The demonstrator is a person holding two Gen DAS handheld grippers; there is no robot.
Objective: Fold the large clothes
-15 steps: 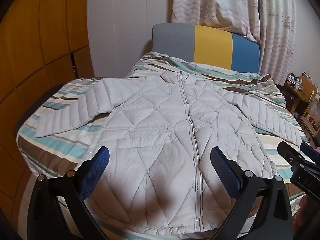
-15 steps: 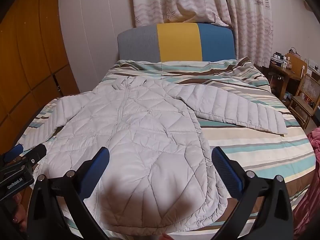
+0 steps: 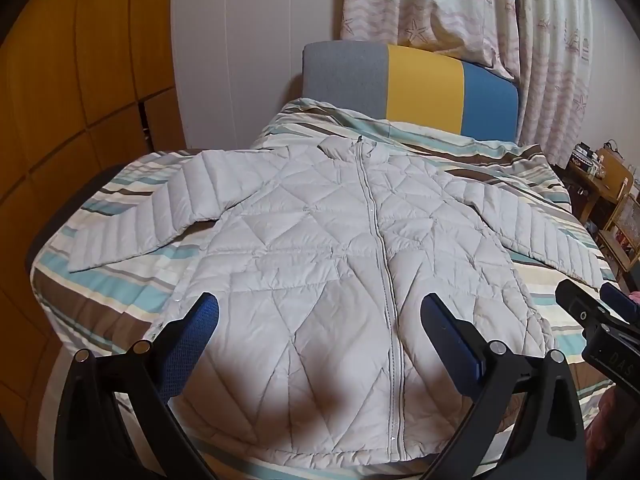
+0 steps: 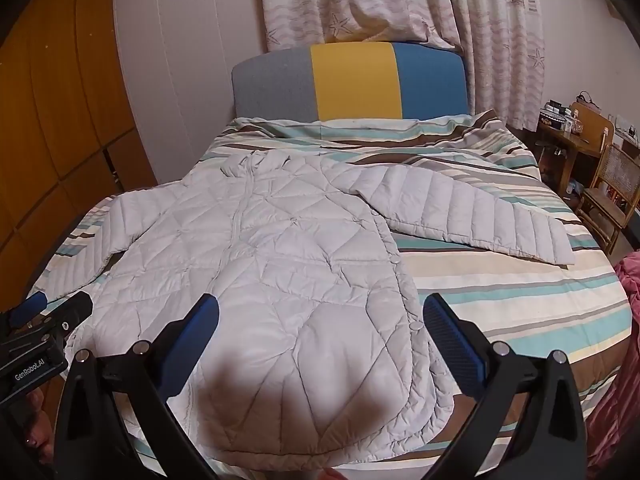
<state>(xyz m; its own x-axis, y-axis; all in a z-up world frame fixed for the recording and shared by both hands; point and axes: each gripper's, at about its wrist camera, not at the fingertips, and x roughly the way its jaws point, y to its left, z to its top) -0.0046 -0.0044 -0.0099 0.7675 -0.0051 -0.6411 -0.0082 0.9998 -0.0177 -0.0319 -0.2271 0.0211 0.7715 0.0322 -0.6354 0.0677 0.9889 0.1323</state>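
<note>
Left wrist view: my left tongs [image 3: 319, 316] hang wide apart and empty above the hem of the pale quilted jacket [image 3: 320, 264]; the jacket lies flat, zipped, sleeves spread, on the striped bed [image 3: 100, 292]; my right tongs [image 4: 320, 316], also wide and empty, hover over its right side.

Pale grey quilted jacket [image 3: 320, 280], teal-brown striped bedspread [image 4: 500, 288]

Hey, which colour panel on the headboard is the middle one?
The yellow panel sits in the middle of the headboard, with the grey panel on its left and the blue panel on its right.
</note>
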